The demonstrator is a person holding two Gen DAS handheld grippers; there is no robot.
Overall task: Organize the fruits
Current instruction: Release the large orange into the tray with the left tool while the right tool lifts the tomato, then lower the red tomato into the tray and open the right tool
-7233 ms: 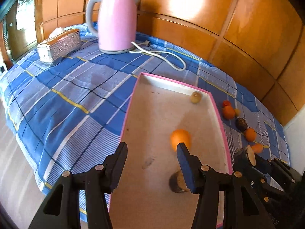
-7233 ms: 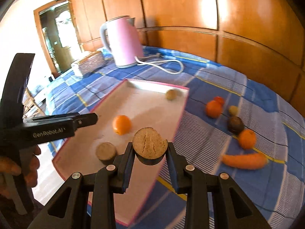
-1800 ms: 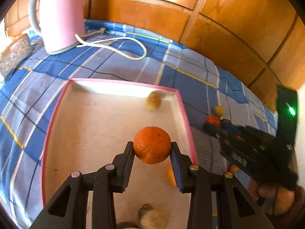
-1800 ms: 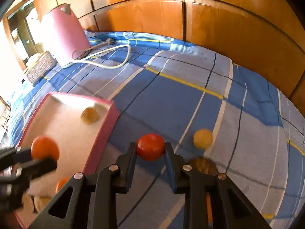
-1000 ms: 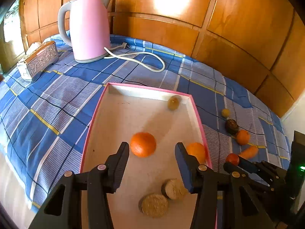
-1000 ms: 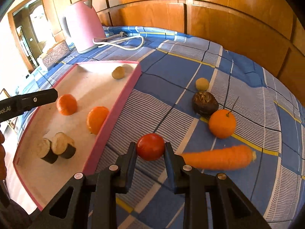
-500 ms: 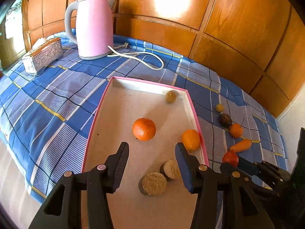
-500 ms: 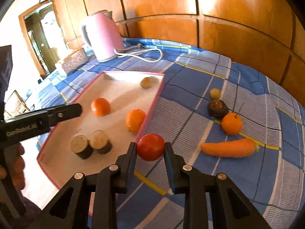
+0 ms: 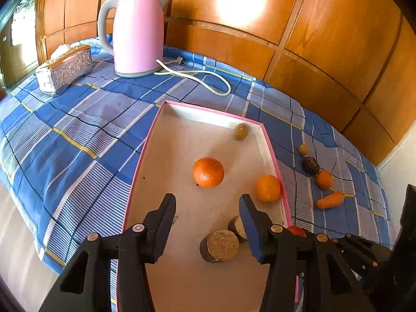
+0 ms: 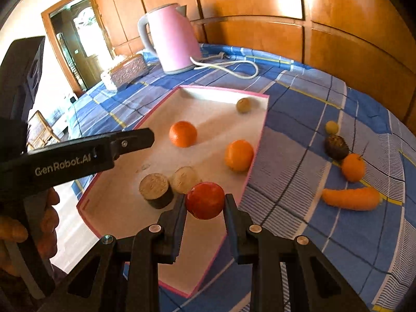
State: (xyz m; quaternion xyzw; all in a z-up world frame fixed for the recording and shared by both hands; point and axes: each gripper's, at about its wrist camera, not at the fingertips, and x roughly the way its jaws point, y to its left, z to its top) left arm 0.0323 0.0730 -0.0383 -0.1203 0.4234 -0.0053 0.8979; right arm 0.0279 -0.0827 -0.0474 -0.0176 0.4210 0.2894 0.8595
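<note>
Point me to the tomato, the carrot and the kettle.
tomato (image 10: 205,200), right wrist view, middle of its red skin between the fingers
carrot (image 10: 349,199), right wrist view, mid-length of its body
kettle (image 9: 139,32), left wrist view, centre of its pink wall

The far wall (image 9: 325,39) is glossy varnished wood. A woven checked cloth (image 9: 78,135) covers the table. The kettle (image 9: 137,31) looks smooth, satin pink. The tray (image 9: 182,135) has a matt, papery floor.

A pink kettle (image 9: 137,32) and silver tissue box (image 9: 65,69) stand on the plaid cloth (image 9: 78,130)
</note>
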